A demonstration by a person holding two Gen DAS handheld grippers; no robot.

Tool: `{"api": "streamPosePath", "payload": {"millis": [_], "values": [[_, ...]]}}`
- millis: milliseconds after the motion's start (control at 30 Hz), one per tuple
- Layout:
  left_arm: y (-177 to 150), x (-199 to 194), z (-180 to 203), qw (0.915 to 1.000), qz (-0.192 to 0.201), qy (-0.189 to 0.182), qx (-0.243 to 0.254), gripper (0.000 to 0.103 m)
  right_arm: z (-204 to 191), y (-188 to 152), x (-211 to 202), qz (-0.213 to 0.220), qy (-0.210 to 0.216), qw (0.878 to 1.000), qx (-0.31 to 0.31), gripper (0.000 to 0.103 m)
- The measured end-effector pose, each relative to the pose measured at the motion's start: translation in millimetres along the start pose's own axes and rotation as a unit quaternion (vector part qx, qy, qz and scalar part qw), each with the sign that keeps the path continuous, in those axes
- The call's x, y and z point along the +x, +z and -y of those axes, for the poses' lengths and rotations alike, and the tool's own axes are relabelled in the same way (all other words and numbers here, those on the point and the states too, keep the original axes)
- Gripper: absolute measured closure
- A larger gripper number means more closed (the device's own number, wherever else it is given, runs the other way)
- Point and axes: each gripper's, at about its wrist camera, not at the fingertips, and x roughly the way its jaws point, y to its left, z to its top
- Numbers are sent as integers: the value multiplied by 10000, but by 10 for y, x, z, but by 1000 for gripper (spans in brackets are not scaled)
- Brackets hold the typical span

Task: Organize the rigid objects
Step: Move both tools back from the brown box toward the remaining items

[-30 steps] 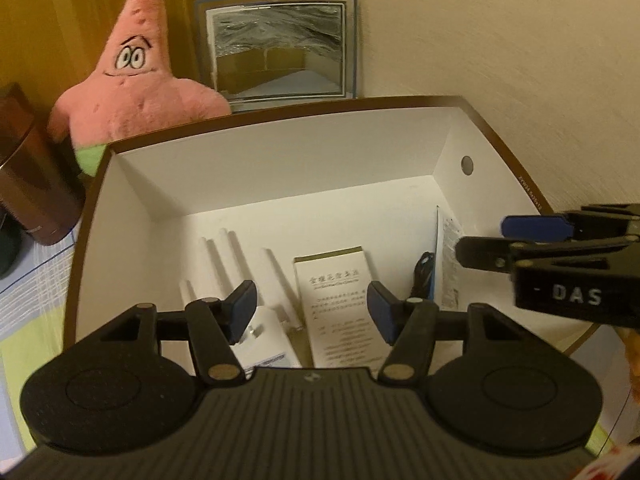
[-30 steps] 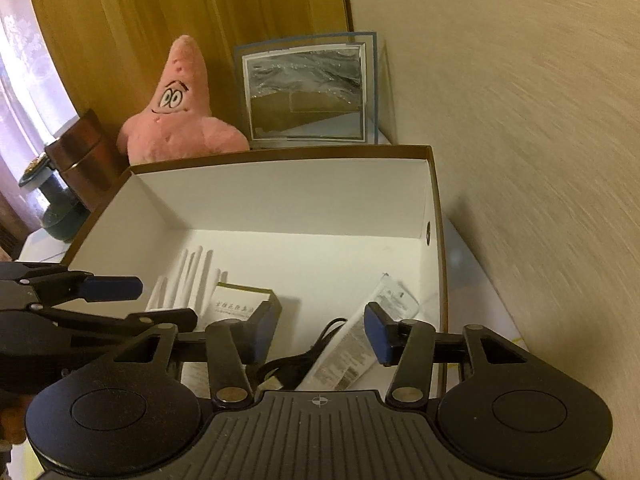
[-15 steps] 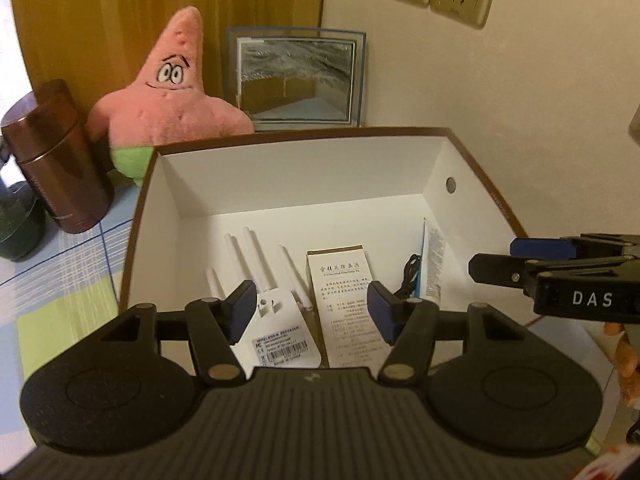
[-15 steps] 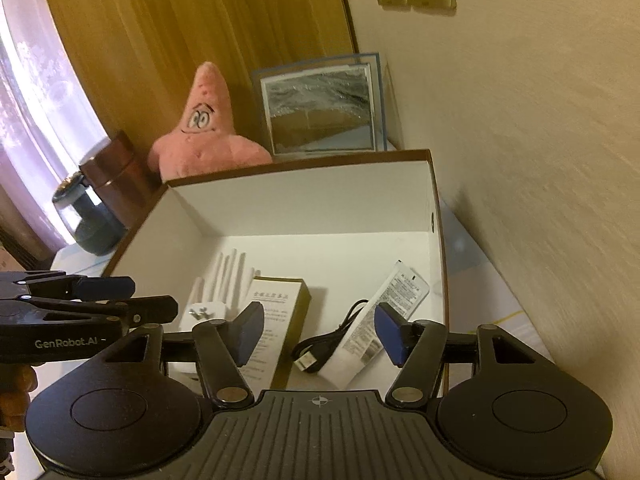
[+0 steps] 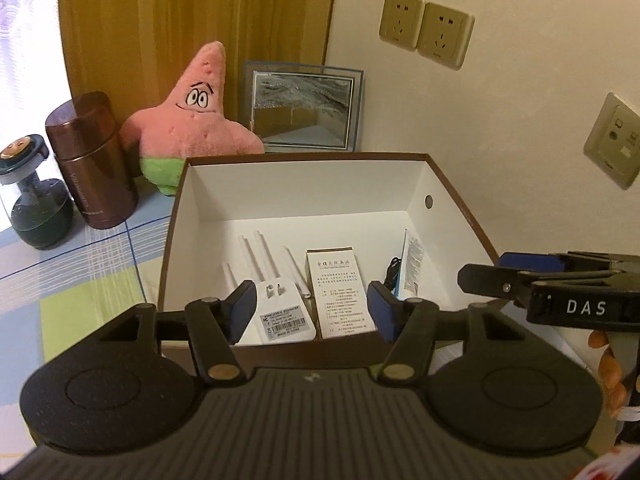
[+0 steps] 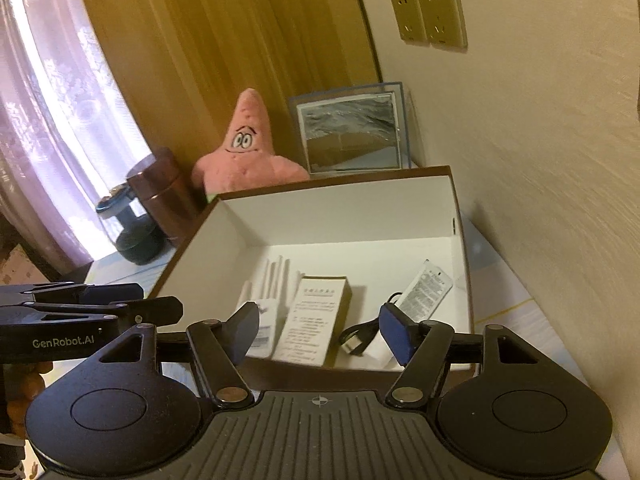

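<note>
Both our grippers hang above the near edge of the brown cardboard box with white inside (image 5: 456, 200). Our left gripper (image 5: 312, 306) stands spread with nothing between its blue pads; our right gripper (image 6: 320, 330) has just been opening and is likewise empty. Inside the box, from left to right, lie a white plug-in repeater with four antennas (image 5: 280, 312), a tall white printed carton (image 5: 340, 292), a black cable (image 6: 360, 336) and a white printed sachet (image 6: 426, 290). Beyond the far wall sits a pink star-shaped plush toy (image 5: 196, 120).
</note>
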Motion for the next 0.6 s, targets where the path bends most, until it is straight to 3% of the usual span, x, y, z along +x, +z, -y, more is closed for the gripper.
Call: {"api": "streamPosePath", "payload": {"millis": [333, 600], "values": [[-274, -463, -115, 9999, 166, 9, -32, 45, -184, -258, -227, -48, 126, 9999, -37, 38], [-780, -723, -301, 9998, -9, 182, -102, 45, -388, -664, -315, -257, 269, 9991, -190, 38]]}}
